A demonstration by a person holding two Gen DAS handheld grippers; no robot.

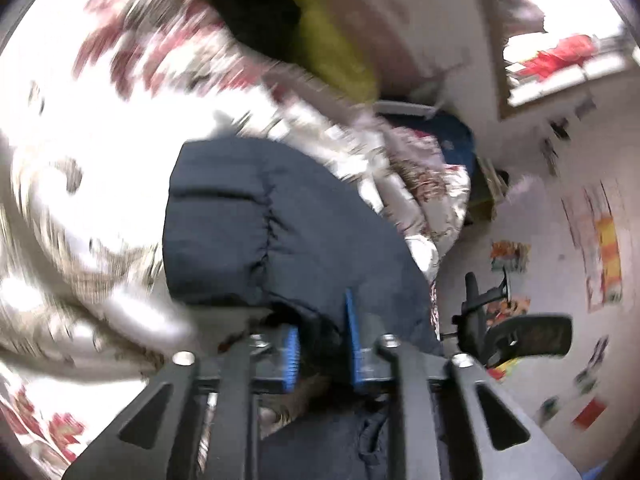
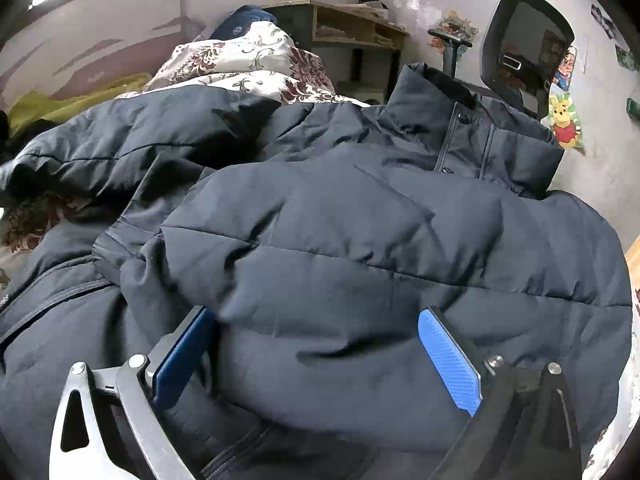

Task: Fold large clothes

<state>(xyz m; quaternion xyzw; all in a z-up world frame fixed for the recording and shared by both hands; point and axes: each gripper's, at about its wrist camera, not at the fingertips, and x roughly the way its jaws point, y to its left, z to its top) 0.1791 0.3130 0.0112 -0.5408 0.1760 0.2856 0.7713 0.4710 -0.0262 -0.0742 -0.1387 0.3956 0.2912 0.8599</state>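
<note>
Seemingly pinched between the nearly closed left tongs, navy jacket, right tongs wide open astride it

The bed carries a floral cover. A dark padded jacket lies on it; a bunched floral quilt lies at the far side.

I see a dark navy quilted jacket spread over the floral bedding, puffy and creased, its stand-up collar with snaps raised at the far end. One sleeve lies bunched to the left.
</note>
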